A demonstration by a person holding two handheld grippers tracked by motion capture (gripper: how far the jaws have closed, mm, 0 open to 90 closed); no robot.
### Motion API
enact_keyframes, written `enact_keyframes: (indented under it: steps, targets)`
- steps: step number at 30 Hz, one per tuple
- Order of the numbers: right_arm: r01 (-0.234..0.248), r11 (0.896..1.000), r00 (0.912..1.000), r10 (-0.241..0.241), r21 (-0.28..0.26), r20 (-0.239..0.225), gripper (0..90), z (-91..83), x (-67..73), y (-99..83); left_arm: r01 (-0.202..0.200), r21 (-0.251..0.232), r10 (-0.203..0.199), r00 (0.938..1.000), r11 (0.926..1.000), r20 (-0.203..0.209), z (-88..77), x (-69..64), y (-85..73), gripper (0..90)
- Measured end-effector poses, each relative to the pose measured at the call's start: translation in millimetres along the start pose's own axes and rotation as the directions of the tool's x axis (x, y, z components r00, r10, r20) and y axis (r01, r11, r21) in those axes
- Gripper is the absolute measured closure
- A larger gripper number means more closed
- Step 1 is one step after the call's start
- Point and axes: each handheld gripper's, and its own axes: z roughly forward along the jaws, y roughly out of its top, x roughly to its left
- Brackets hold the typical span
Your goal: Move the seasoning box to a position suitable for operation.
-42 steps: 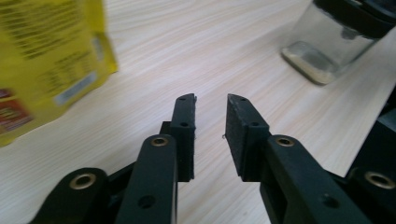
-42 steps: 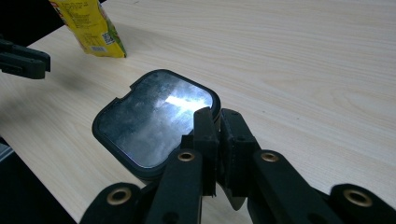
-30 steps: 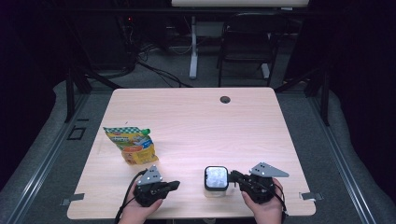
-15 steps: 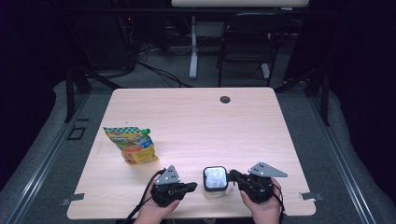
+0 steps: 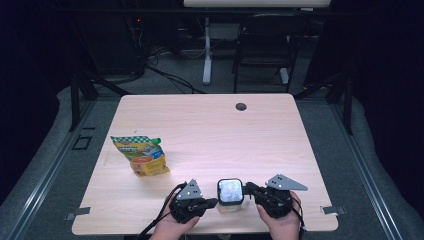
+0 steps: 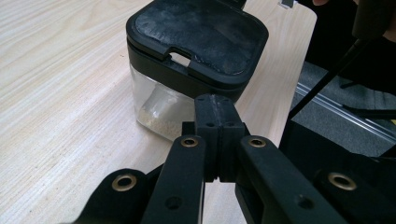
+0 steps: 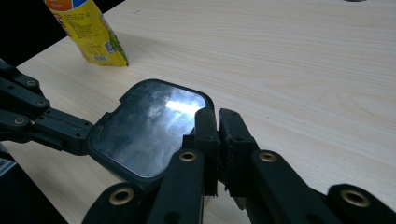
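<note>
A small clear container (image 5: pixel 230 192) with a black lid stands near the table's front edge, between my two grippers. My left gripper (image 5: pixel 214 202) is shut, with nothing between its jaws, and its tip presses against the container's left side. In the left gripper view the shut left gripper (image 6: pixel 218 103) meets the lid's rim (image 6: pixel 196 79) above pale contents. My right gripper (image 5: pixel 248 189) is shut too and rests against the container's right side. In the right gripper view the right gripper (image 7: pixel 217 115) lies over the edge of the glossy lid (image 7: pixel 144 130).
A yellow snack pouch (image 5: pixel 142 155) with a green cap lies on the wooden table (image 5: pixel 210 130) at the left, also seen as the pouch (image 7: pixel 86 30). A dark cable hole (image 5: pixel 241 106) sits at the far edge. A chair (image 5: pixel 265 35) stands beyond the table.
My left gripper has moved right along the front edge until its tip reached the container. The right gripper and the container have stayed in place.
</note>
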Motion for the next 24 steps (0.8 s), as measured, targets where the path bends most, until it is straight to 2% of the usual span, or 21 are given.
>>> enact_keyframes:
  steps: [18, 24]
  targets:
    - [-0.018, 1.000, 0.9998, 0.018, -0.010, 0.005, 86.7, 0.4, 0.6, -1.0, 0.010, -0.026, -0.010, 0.9999, 0.9996, 0.011, -2.7, 0.4, 6.1, 90.0]
    - [-0.003, 1.000, 0.9999, 0.003, -0.015, 0.011, 84.2, -0.1, 1.4, -1.8, 0.000, -0.031, 0.001, 1.0000, 0.9995, 0.007, -3.4, -0.5, 10.6, 90.0]
